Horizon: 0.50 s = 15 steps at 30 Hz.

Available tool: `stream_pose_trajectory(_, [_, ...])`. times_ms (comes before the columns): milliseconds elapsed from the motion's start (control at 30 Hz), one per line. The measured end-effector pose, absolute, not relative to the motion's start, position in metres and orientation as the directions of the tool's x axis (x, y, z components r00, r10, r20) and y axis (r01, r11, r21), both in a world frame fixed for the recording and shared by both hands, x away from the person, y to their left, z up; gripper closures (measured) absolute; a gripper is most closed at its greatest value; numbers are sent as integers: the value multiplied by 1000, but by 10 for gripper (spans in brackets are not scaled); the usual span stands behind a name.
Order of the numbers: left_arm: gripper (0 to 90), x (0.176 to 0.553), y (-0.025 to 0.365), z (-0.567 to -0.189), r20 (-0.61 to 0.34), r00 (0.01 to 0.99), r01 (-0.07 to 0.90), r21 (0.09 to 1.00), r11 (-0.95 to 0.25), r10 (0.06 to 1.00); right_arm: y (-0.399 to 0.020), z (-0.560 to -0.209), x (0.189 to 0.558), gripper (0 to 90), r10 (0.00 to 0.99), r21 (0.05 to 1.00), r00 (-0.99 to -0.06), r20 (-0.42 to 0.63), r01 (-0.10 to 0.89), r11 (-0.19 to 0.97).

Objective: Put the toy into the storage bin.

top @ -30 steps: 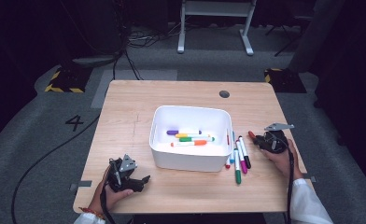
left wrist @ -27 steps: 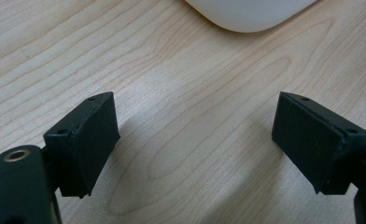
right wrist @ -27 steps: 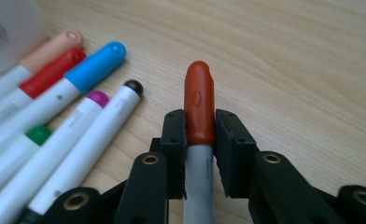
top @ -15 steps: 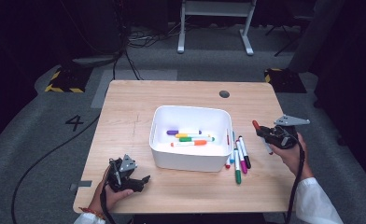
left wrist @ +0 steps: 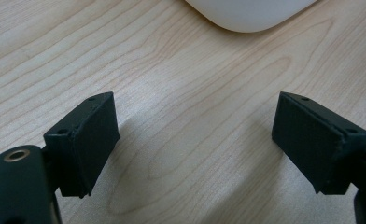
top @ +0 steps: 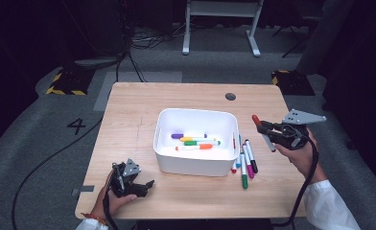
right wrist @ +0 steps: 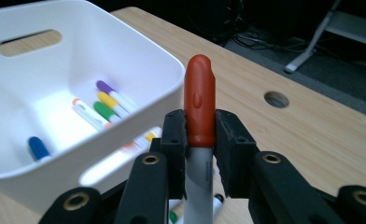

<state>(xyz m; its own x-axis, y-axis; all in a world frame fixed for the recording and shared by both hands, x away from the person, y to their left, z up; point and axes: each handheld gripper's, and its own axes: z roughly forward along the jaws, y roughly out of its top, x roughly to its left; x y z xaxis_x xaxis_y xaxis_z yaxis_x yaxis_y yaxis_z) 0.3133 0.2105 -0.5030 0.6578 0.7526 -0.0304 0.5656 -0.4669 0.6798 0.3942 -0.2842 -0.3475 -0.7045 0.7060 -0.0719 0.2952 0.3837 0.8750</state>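
The right hand-held gripper (top: pixel 268 130) is clamped on a red-capped marker with a pale grey barrel (top: pixel 264 132). In the right gripper view its two black jaws press on the marker (right wrist: pixel 200 105) just below the cap, with the cap standing up above them and the barrel running down between them. In the high view this marker is held in the air to the right of the white rectangular plastic bin (top: pixel 195 163), clear of its rim, with the red cap pointing toward the bin and slightly away from the person.

The bin sits near the middle of the light wooden worktop (top: pixel 128 110). Inside it lie several markers (top: pixel 193 141) side by side, with purple, yellow, green and orange caps; the right gripper view also shows a blue-capped one (right wrist: pixel 38 148) near the bin's wall. Just beside the bin's right wall, a loose row of markers (top: pixel 246 160) rests on the worktop, among them green, pink and dark caps, some touching the bin's base.

The left hand-held gripper (top: pixel 135 183) rests low on the worktop near the bin's front left corner, held in the person's left hand (top: pixel 110 199). In the left gripper view its jaws stand wide apart with bare wood between them, and the bin's rounded corner (left wrist: pixel 251 14) lies ahead.
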Motion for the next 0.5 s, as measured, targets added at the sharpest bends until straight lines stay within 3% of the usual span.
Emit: stream_pose_trajectory(500, [148,313,211,-503,-29,657,566,679,-468,753,-227,-307,386,746,601,890,-792,-109,192,414])
